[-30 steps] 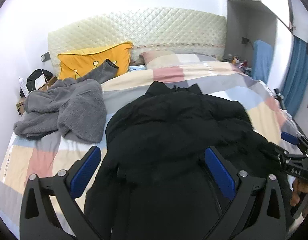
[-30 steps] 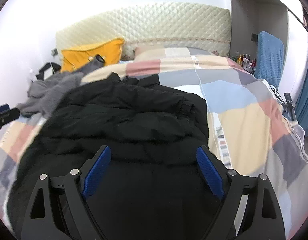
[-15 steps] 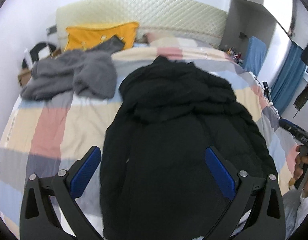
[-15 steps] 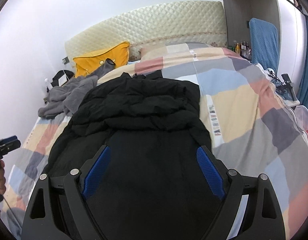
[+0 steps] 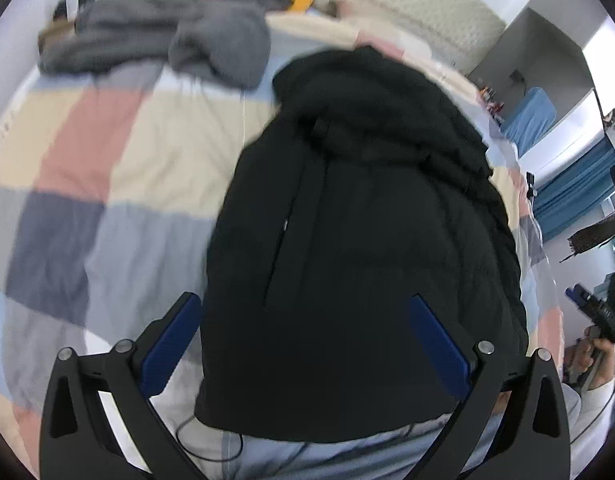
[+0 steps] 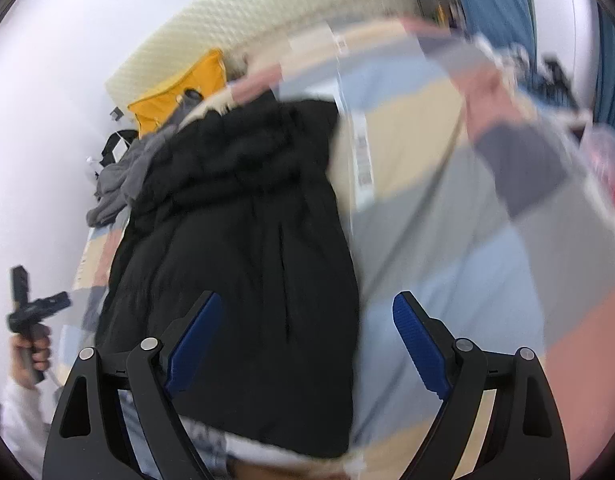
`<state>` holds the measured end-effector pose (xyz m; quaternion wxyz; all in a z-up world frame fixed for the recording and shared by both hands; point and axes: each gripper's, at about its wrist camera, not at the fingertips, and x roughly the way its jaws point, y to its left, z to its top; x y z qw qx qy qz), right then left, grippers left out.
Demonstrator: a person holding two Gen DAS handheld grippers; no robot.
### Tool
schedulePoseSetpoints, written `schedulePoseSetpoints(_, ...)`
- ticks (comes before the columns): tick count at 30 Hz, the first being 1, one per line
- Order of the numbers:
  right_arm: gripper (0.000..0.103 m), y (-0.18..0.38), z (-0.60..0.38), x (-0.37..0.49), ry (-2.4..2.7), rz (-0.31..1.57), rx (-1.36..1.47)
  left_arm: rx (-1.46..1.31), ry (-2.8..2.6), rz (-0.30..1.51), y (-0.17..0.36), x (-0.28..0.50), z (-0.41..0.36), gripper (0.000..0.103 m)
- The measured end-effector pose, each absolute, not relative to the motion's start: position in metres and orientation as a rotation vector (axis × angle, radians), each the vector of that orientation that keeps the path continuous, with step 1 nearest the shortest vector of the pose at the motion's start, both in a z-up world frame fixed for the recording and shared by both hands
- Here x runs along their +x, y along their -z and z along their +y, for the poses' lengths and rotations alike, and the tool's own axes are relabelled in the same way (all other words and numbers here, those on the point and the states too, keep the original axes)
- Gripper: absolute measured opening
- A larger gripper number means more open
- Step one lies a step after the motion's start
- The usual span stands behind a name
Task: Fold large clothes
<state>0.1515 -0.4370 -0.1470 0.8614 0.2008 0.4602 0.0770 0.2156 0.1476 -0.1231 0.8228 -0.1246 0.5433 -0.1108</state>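
Black coat [image 5: 367,240] on bed [image 5: 119,152]; both grippers' [image 5: 303,344] [image 6: 307,344] jaws wide, empty. Grabbing one layer could undo its folds.

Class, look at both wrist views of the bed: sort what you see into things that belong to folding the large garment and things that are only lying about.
Belongs to the job:
black coat
left claw, open
right claw, open

Just lying about:
grey fleece garment
yellow pillow
patchwork bedcover
blue towel
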Motion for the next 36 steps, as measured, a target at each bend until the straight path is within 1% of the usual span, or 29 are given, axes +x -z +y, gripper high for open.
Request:
schedulePoseSetpoints(5,0.072,0.201,-0.452,0.146,-0.252,1.075,0.568,-0.381,0.213,1.277,0.169,0.220,0.167,0.102)
schedulePoseSetpoints(10,0.071,0.239,-0.440,0.152,-0.355,1.163,0.574,-0.529,0.208,1.337,0.199,0.220,0.184,0.102)
schedulePoseSetpoints(15,0.071,0.274,-0.426,0.164,-0.402,1.269,0.562,-0.694,0.206,1.325,0.211,0.217,0.198,0.102)
schedulePoseSetpoints(18,0.072,0.277,-0.412,0.168,-0.484,1.277,0.571,-0.773,0.241,1.305,0.211,0.217,0.205,0.102)
schedulePoseSetpoints(19,0.073,0.277,-0.408,0.170,-0.505,1.277,0.566,-0.773,0.245,1.306,0.213,0.217,0.206,0.102)
schedulePoseSetpoints(23,0.073,0.264,-0.389,0.178,-0.564,1.285,0.489,-0.790,0.217,1.324,0.222,0.219,0.213,0.102)
schedulePoseSetpoints(26,0.073,0.242,-0.386,0.180,-0.582,1.238,0.459,-0.865,0.202,1.350,0.234,0.215,0.221,0.102)
schedulePoseSetpoints(31,0.073,0.213,-0.385,0.183,-0.647,1.157,0.523,-0.840,0.169,1.404,0.247,0.216,0.220,0.102)
schedulePoseSetpoints(36,0.073,0.227,-0.372,0.193,-0.580,1.249,0.445,-0.787,0.212,1.476,0.258,0.218,0.204,0.102)
